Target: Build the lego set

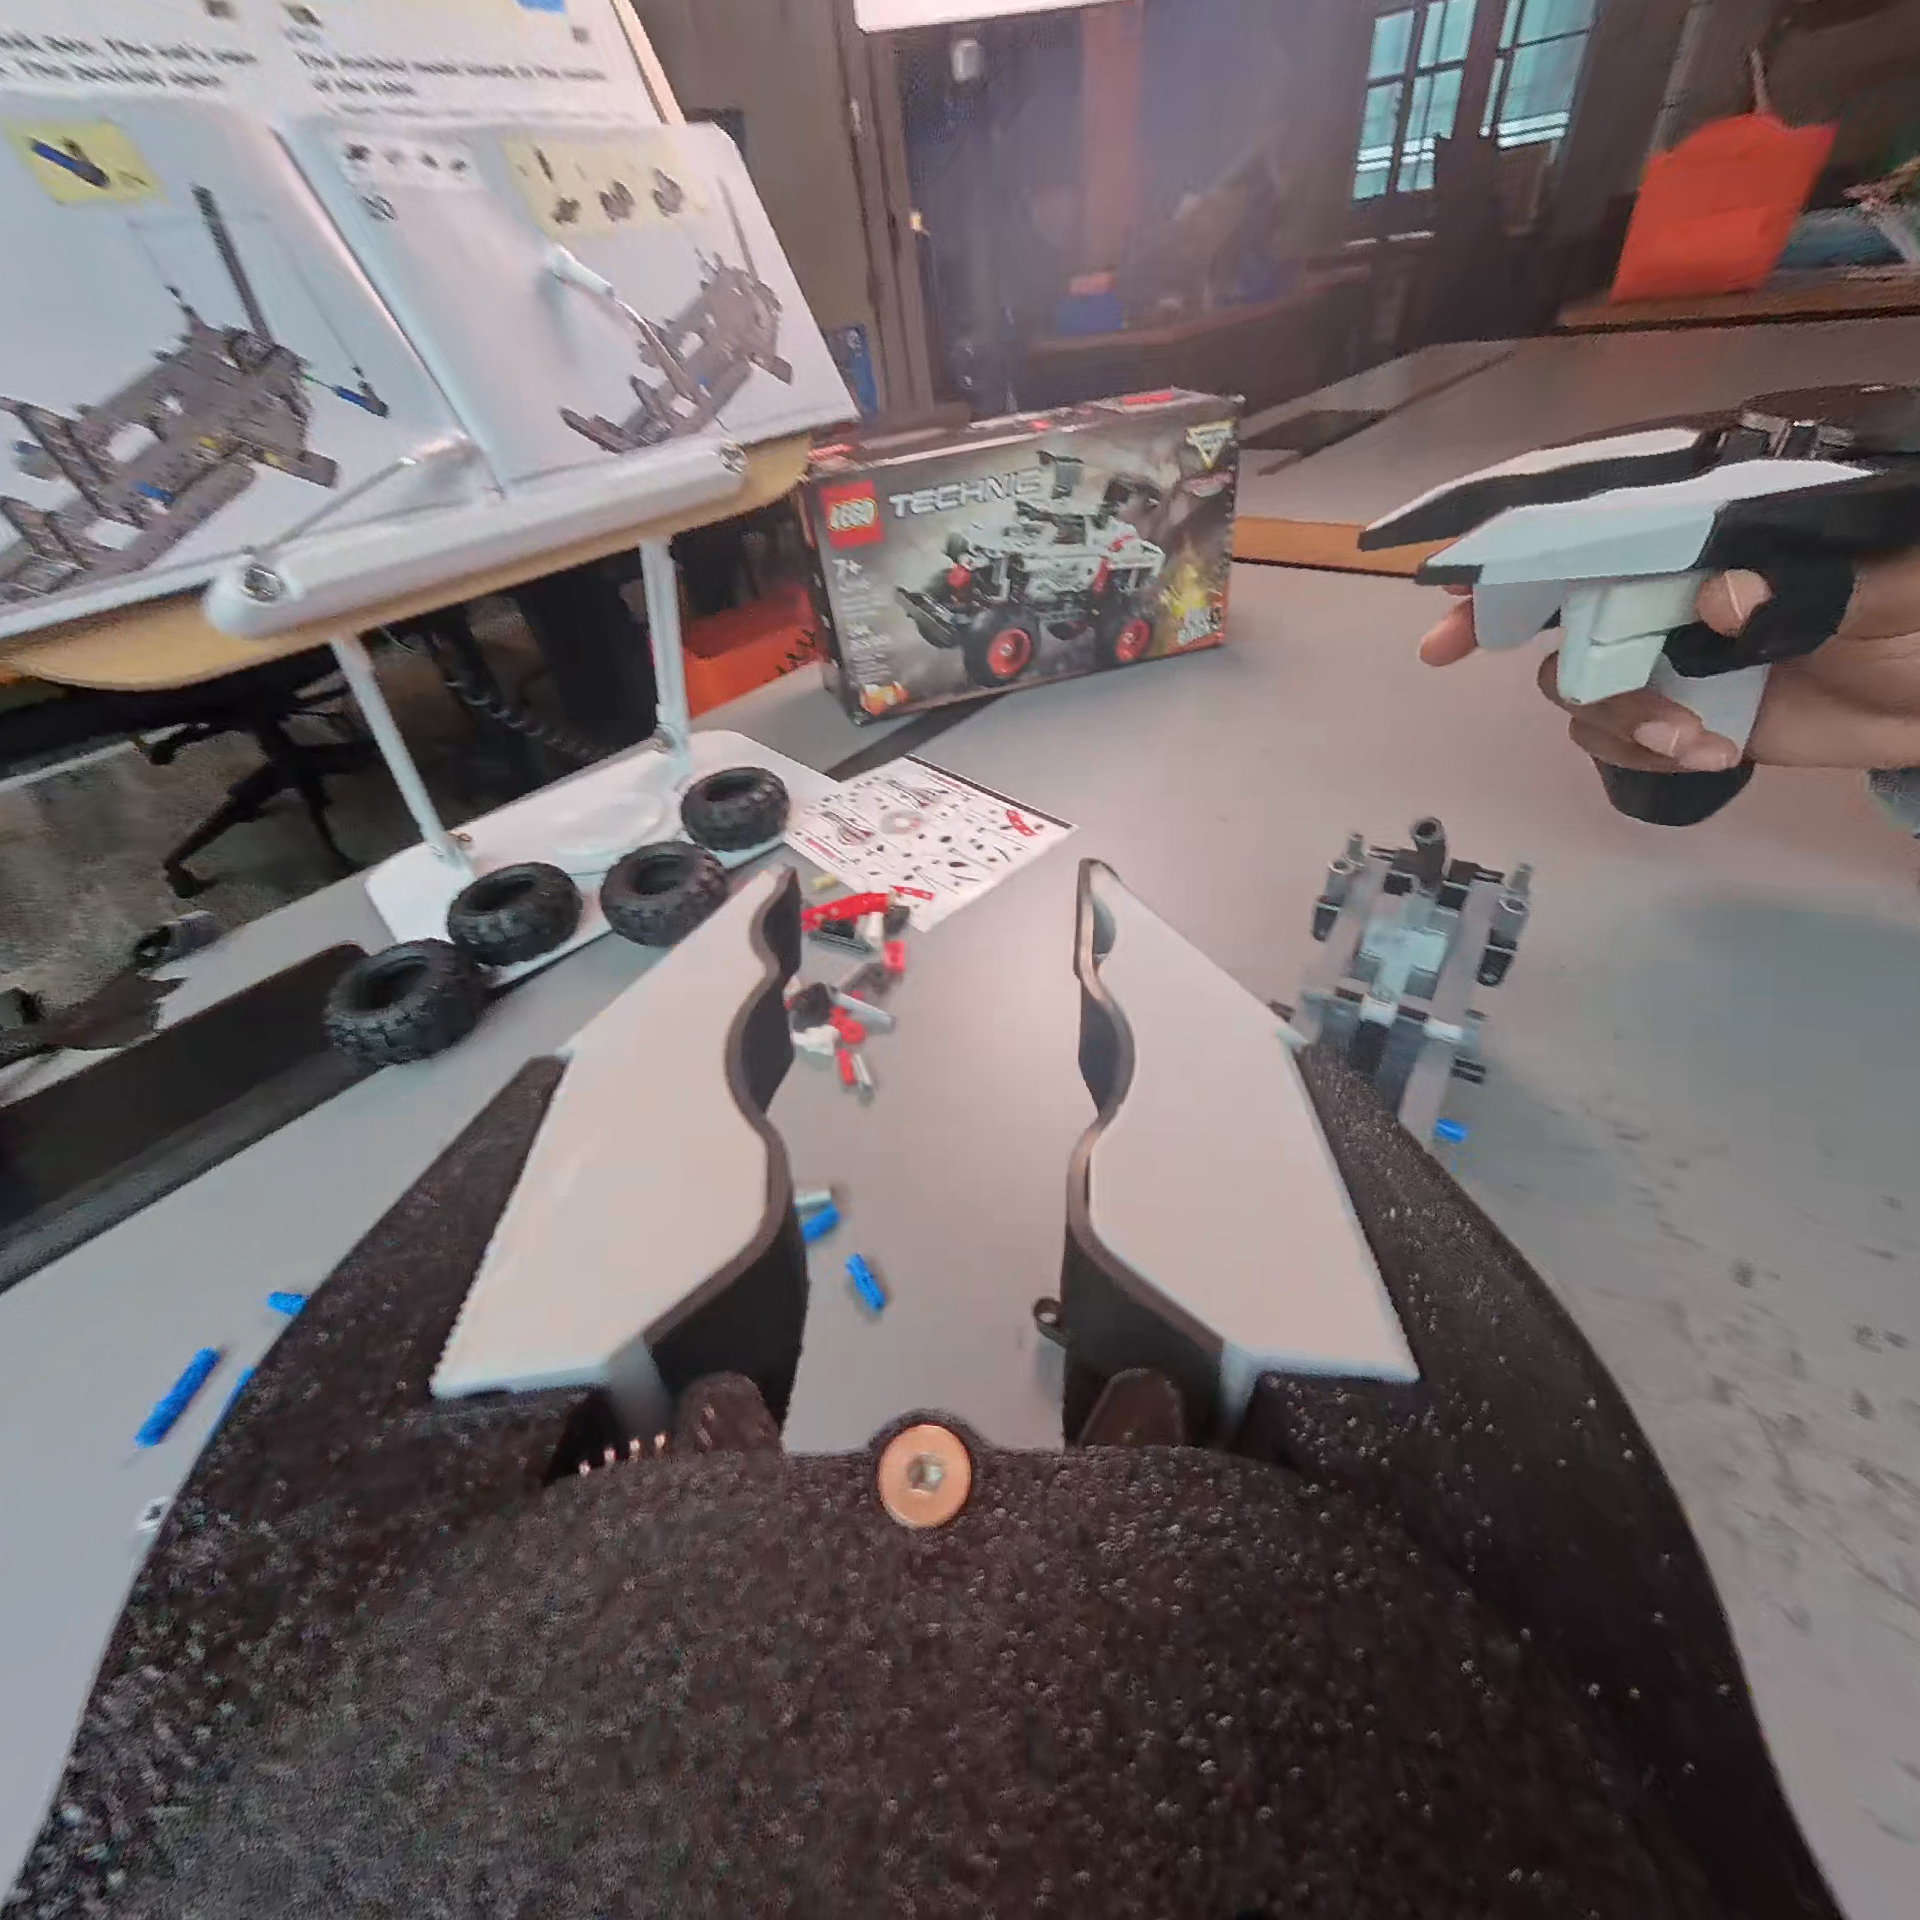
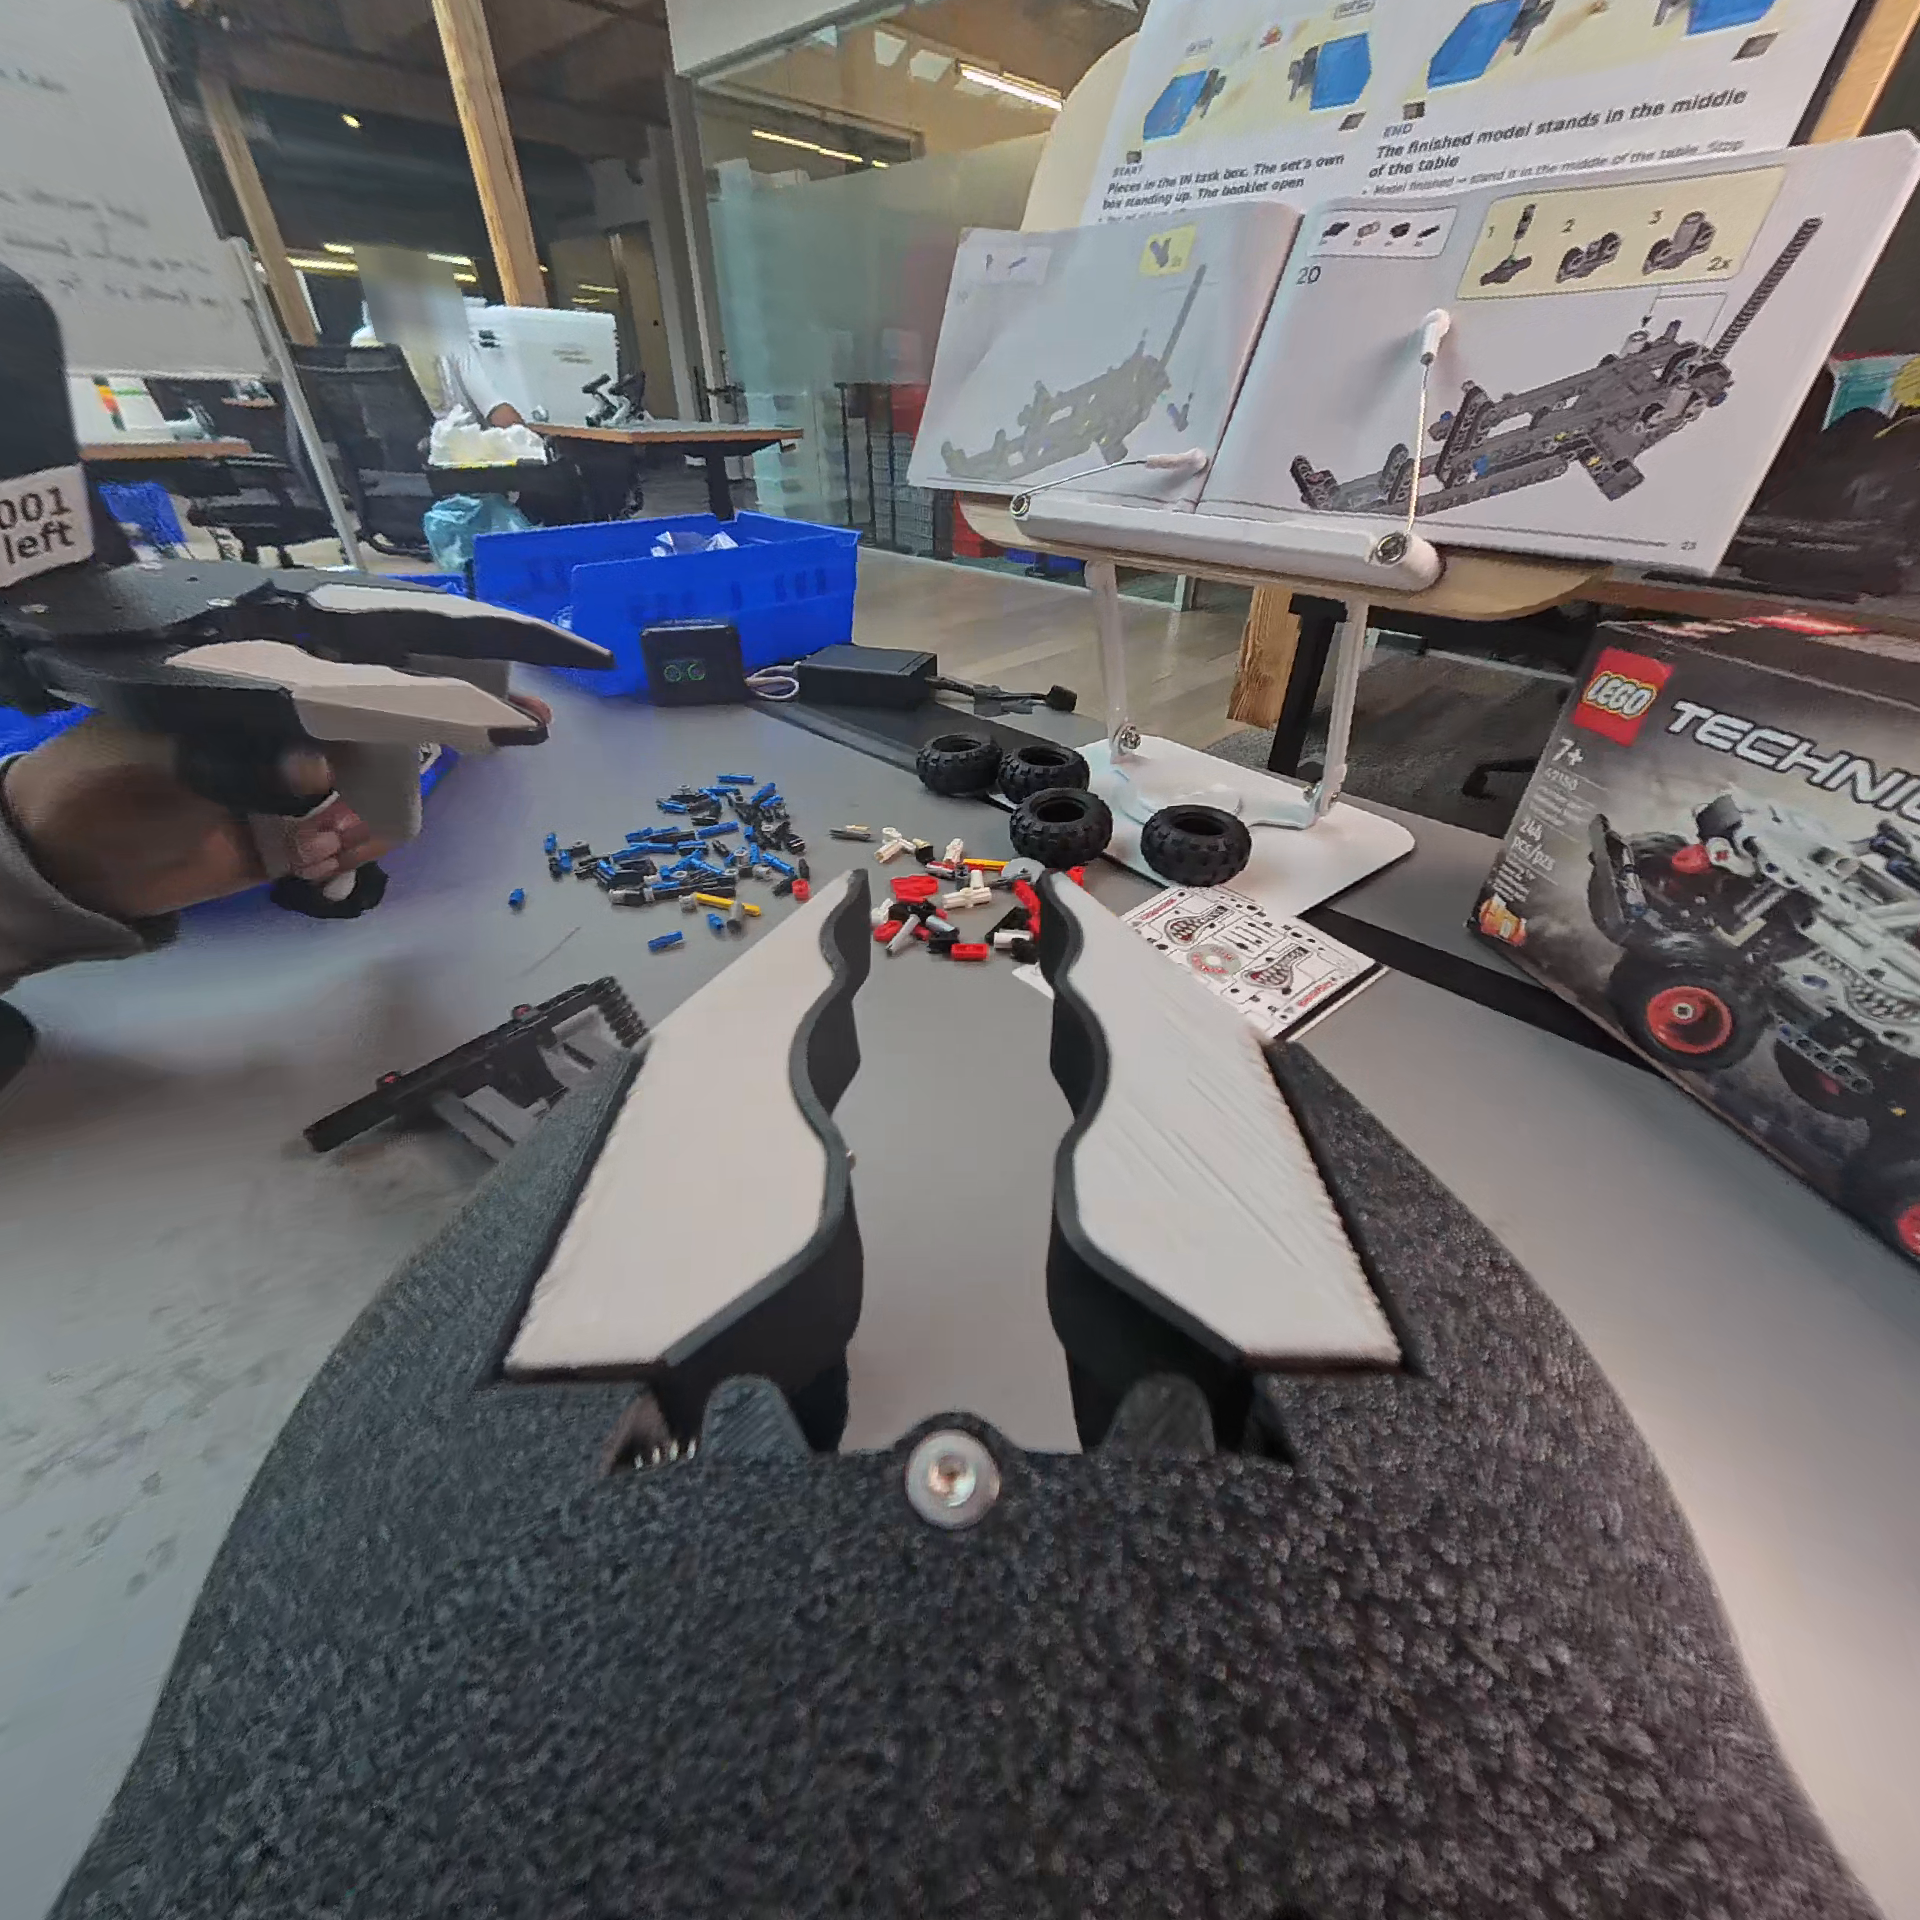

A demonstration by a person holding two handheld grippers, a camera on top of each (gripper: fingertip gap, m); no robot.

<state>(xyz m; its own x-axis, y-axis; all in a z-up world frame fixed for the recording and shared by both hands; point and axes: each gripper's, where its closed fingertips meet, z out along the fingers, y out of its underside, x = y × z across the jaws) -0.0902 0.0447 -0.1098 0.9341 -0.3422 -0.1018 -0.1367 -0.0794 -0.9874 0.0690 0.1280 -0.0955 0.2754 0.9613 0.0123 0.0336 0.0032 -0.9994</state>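
Note:
A grey and black part-built chassis [image 1: 1403,956] lies on the grey table [image 1: 1662,1247], right of my left gripper [image 1: 935,883], which is open and empty above loose pieces. The chassis also shows in the right wrist view [image 2: 499,1070], left of my right gripper [image 2: 951,894], which is open and empty. Small red, white and black pieces [image 1: 847,997] lie ahead of the left gripper; they show just past the right fingertips [image 2: 956,904]. A pile of blue and black pins [image 2: 686,847] lies further left. The other gripper [image 1: 1558,540] hangs above the table, held by a hand.
Several black tyres [image 2: 1060,821] lie by the white book stand [image 2: 1226,540] holding the open instruction booklet [image 2: 1455,353]. The set's box [image 2: 1745,894] stands at the right. A sticker sheet [image 2: 1247,956] lies by it. A blue bin [image 2: 665,592] sits at the far left.

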